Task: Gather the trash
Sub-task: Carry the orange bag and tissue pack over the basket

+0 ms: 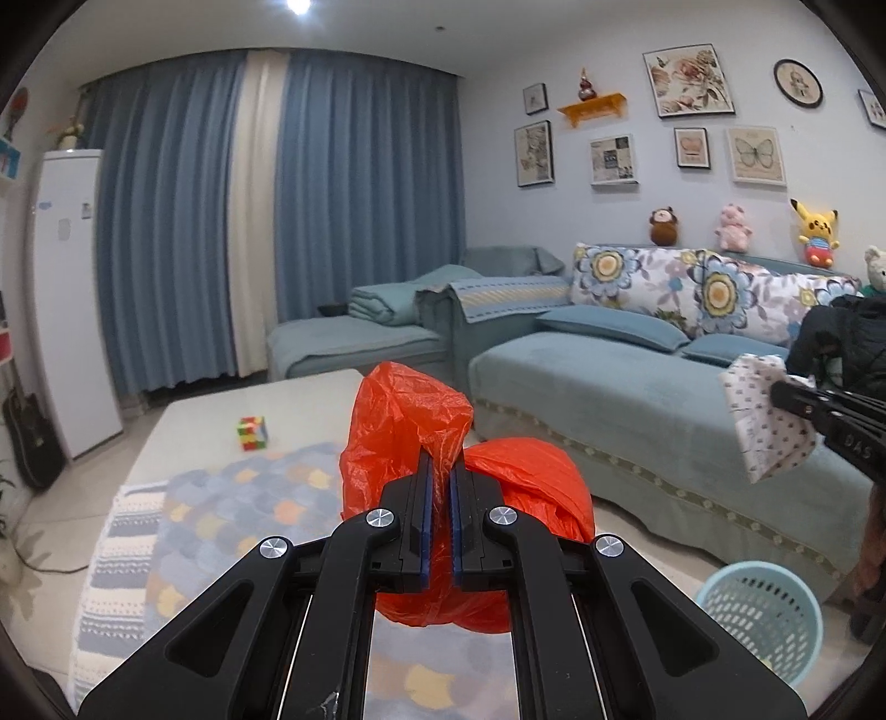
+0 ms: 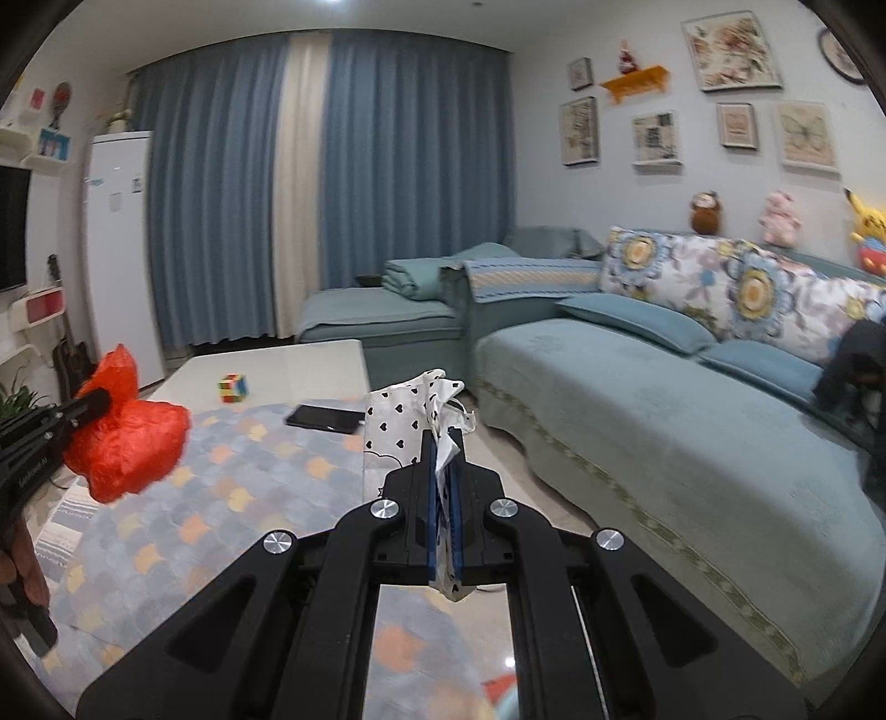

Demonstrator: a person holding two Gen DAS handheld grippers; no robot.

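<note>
Two bags [image 1: 404, 421] [image 2: 410, 426] upright in clamped jaws

I see a dim, bluish room lit by one ceiling light [image 1: 299, 4] that glares white above the curtains [image 1: 354, 199]. Fisheye bending curves those curtains and darkens every corner beyond them. Below them the patterned rug [image 2: 183, 515] smears with motion blur, and shadows stay soft.

The blue basket [image 1: 758, 623] is cut off below; the sofa's dark garment [image 2: 855, 360] is unidentifiable.
</note>
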